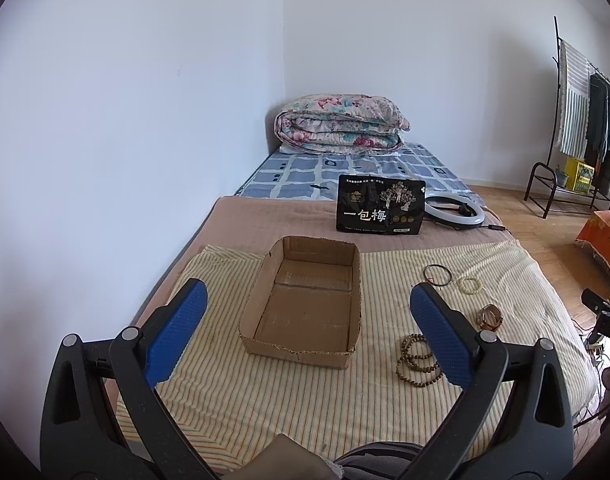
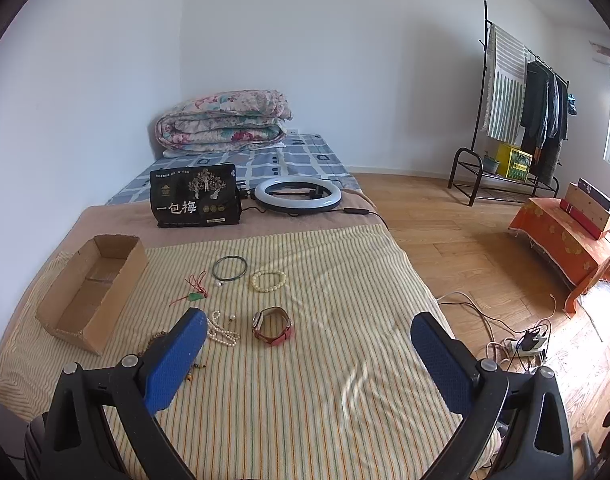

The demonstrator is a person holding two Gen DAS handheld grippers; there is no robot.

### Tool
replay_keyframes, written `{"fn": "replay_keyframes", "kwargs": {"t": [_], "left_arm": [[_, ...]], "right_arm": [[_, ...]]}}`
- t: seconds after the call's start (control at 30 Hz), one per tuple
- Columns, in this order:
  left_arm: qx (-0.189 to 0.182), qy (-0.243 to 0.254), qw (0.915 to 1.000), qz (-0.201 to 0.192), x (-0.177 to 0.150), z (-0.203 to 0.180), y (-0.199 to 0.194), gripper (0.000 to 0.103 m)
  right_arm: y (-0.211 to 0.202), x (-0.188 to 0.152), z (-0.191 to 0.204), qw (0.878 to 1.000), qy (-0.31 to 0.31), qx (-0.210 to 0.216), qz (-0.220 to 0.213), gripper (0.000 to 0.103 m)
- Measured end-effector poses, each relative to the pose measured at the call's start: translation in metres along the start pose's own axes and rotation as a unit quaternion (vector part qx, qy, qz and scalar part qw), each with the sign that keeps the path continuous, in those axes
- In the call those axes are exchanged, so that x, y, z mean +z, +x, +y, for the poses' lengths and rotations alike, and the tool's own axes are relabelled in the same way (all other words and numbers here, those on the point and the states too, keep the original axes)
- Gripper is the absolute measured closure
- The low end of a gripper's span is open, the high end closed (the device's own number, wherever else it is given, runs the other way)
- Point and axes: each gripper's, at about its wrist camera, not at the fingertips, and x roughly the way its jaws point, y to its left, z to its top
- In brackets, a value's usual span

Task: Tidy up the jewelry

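An empty open cardboard box (image 1: 305, 304) sits on the striped bed cover; it also shows in the right wrist view (image 2: 93, 292). To its right lie a dark bangle (image 2: 229, 268), a cream bead bracelet (image 2: 269, 281), a red cord with a green pendant (image 2: 197, 292), a pearl necklace (image 2: 221, 330), a watch with a reddish strap (image 2: 273, 326) and brown prayer beads (image 1: 417, 360). My left gripper (image 1: 307, 312) is open and empty, held above the box's near end. My right gripper (image 2: 309, 340) is open and empty, above the cover just right of the watch.
A black snack bag (image 2: 195, 196) and a ring light (image 2: 297, 194) with its cable lie further back on the bed. A folded quilt (image 2: 225, 120) lies at the bed's far end. A clothes rack (image 2: 521, 120), an orange-draped stand (image 2: 565, 240) and a power strip (image 2: 525, 346) are on the floor, right.
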Motion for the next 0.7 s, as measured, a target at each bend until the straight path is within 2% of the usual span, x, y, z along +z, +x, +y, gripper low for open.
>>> {"fn": "replay_keyframes", "kwargs": {"t": [0.5, 0.7], "left_arm": [[0.001, -0.002, 1.0000, 0.000, 0.0087, -0.0023, 0.0014, 0.000], [-0.001, -0.001, 1.0000, 0.000, 0.0009, -0.0044, -0.0016, 0.000]], "right_arm": [[0.0024, -0.0006, -0.0016, 1.000, 0.001, -0.003, 0.001, 0.000], [0.0031, -0.0009, -0.0012, 1.000, 0.000, -0.003, 0.002, 0.000]]}}
